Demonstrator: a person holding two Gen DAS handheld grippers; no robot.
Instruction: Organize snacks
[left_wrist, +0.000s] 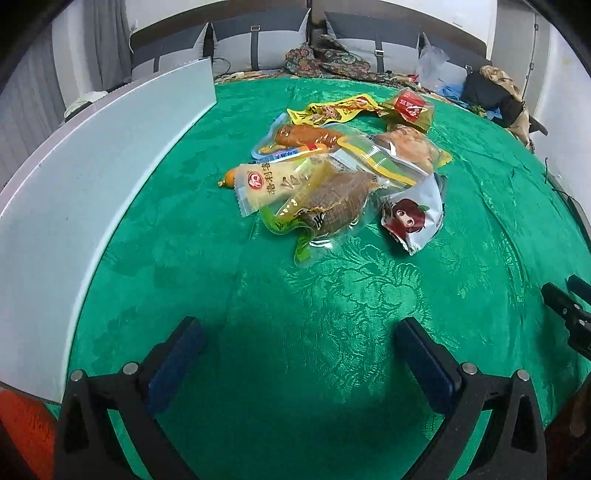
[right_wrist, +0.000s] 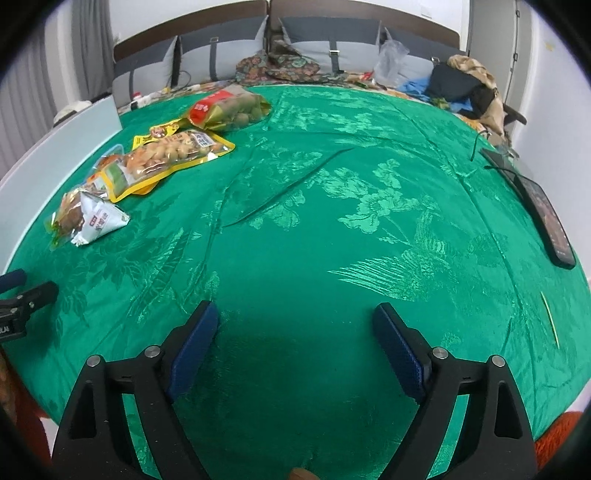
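A pile of snack packets (left_wrist: 343, 170) lies on the green cloth, ahead of my left gripper (left_wrist: 299, 332), which is open and empty. The pile holds a white packet with a cartoon girl (left_wrist: 413, 218), a clear packet of brown meat (left_wrist: 332, 206), a pale yellow packet (left_wrist: 269, 184) and a red and green bag (left_wrist: 410, 107). In the right wrist view the same pile (right_wrist: 155, 162) sits far left. My right gripper (right_wrist: 295, 317) is open and empty over bare cloth. The left gripper's tip shows at the left edge (right_wrist: 26, 291).
A white box wall (left_wrist: 92, 177) runs along the left side of the cloth. A black phone (right_wrist: 546, 218) lies at the right edge. Pillows and clothes (right_wrist: 465, 81) lie beyond the cloth. The right gripper's tip shows at the right edge (left_wrist: 569, 306).
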